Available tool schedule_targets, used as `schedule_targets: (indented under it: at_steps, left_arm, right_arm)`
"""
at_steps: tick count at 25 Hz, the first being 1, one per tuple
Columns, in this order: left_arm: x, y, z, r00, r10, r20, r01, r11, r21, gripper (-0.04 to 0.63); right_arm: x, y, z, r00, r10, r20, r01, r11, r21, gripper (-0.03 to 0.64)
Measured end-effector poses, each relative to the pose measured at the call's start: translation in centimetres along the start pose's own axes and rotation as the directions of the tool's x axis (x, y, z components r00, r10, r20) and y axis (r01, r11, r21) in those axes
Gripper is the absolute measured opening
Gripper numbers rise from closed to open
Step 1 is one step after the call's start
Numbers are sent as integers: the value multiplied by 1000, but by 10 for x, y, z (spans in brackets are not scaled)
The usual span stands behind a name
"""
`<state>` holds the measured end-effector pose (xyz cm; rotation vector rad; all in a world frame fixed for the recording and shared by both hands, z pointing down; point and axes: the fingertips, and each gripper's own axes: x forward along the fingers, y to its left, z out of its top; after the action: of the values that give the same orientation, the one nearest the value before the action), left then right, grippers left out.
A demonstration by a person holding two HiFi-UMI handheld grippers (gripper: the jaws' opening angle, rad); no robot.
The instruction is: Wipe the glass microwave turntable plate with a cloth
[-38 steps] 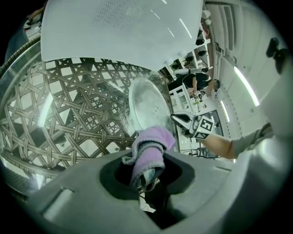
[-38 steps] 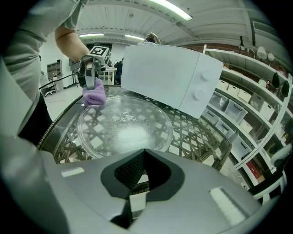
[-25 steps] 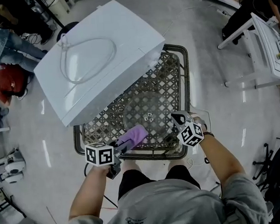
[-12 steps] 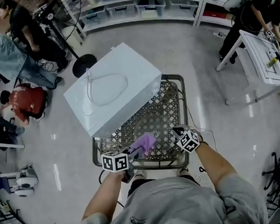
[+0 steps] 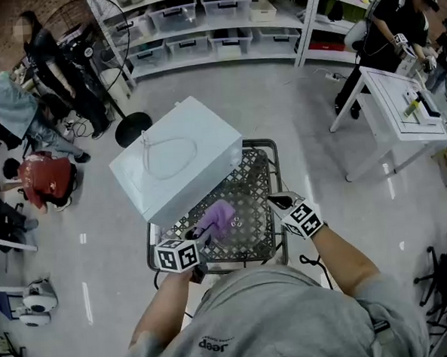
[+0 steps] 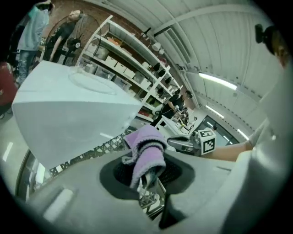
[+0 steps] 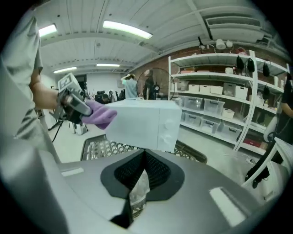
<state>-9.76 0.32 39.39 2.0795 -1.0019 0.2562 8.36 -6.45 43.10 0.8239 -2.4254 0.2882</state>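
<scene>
Your left gripper (image 5: 203, 232) clamps the purple cloth (image 5: 217, 214) over the left part of the glass plate (image 5: 248, 212), and your right gripper (image 5: 273, 202) hovers at the plate's right edge, jaws pressed together on nothing. Your shirt (image 5: 277, 321) reads "Jeep" at bottom centre, and the view has pulled back since a second ago, so shelves (image 5: 222, 31) now line the top. The microwave (image 5: 184, 157) covers the mesh table's (image 5: 276, 231) upper left, so the plate lies in the lower-right strip.

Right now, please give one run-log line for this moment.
left gripper: shut on cloth | right gripper: shut, empty | plate: on mesh table, beside microwave
</scene>
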Motion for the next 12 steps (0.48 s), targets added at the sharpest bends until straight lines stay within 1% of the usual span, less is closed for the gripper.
schedule_targets:
  at_steps: [3,7,9,12]
  left_arm:
    - [-8,-6,21,997,17,71,-22,997,70,89]
    - [-15,-11,46,987,29,159,-54,986,160,89]
    - [-17,-13,57,980,33,196,-75,974,214,89]
    - [-19,-17,65,973,32,229,-102,948,300,89]
  right_arm:
    - [-32,-12,40,996,-16,88,12,999,49,9]
    - [-70,-22,76,982,-42,183,26,996,91,9]
    - [-82,-24,85,975,-53,215,33,995,98,9]
    - [-92,-22,87,970,-62,235,40,994,99,9]
